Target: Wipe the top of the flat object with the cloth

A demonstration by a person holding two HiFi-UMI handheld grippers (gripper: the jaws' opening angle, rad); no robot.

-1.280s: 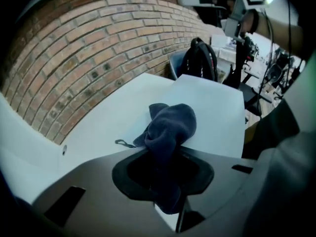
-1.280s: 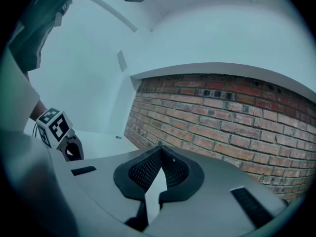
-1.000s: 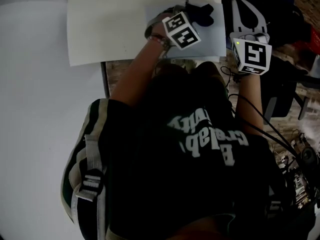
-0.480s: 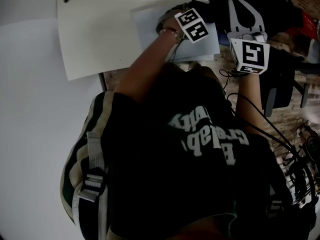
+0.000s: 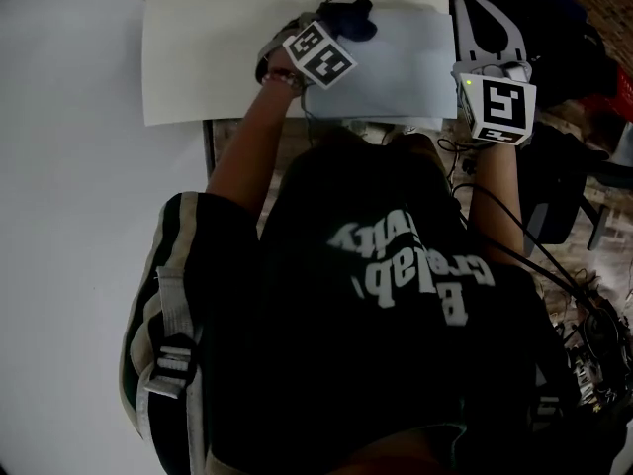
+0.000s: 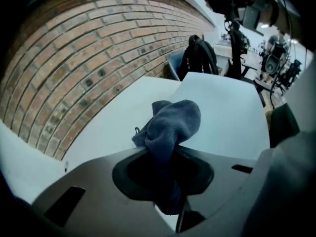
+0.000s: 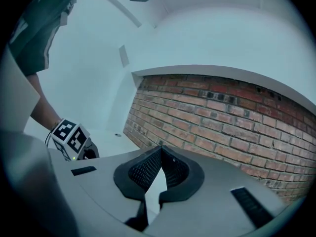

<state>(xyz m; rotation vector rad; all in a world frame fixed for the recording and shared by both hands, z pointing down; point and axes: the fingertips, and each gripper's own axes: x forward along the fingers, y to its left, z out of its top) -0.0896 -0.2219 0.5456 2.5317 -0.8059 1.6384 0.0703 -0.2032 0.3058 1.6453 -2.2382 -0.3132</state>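
A pale blue flat sheet [image 5: 396, 67] lies on the white table [image 5: 218, 57]. My left gripper [image 5: 339, 26] is shut on a dark blue cloth [image 5: 348, 16], which rests on the sheet's far left part. In the left gripper view the cloth [image 6: 170, 125] bunches out of the jaws over the sheet [image 6: 222, 112]. My right gripper [image 5: 467, 6] is at the sheet's far right edge. In the right gripper view a thin white edge of the sheet [image 7: 157, 186] is pinched in the shut right gripper [image 7: 159, 174].
A brick wall [image 6: 74, 58] runs behind the table. A dark backpack [image 6: 200, 56] and chairs stand past the table's far end. Cables and gear [image 5: 593, 315] lie on the floor at my right. The table's near edge [image 5: 208, 151] is by my body.
My left gripper carried the cloth toward the sheet's right side, then back across to its left part. The right gripper stayed at the sheet's right edge.
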